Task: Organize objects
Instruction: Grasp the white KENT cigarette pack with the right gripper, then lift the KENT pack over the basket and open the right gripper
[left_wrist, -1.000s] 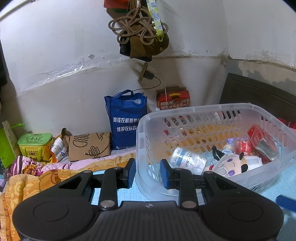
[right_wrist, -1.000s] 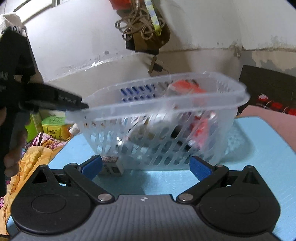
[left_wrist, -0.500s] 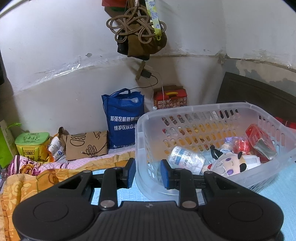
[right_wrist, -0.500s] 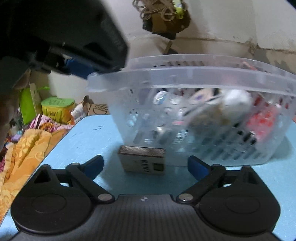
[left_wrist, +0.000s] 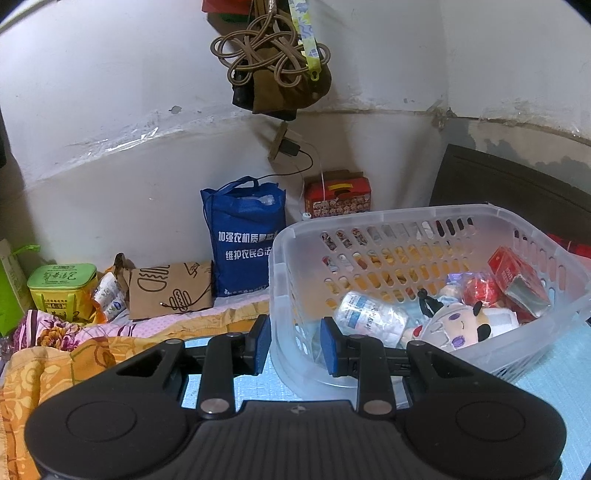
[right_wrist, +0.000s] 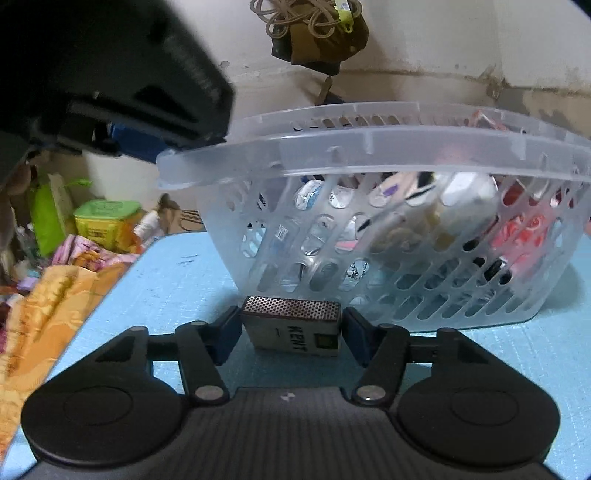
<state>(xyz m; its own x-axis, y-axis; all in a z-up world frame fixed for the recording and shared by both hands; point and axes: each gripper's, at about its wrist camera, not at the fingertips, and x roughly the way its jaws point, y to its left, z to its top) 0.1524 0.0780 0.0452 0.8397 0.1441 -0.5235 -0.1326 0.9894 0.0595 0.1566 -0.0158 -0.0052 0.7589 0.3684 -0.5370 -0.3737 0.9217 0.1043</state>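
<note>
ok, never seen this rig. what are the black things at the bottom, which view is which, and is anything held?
No robot: a person carries a two-finger gripper in each hand, with a fisheye camera on each looking along its fingers. Left view: the left gripper is clamped on the wall of the clear plastic basket, which holds a bottle, a plush doll and red packs. Right view: the right gripper is closing around a small KENT box on the blue mat, one pad touching, the other just short.
</note>
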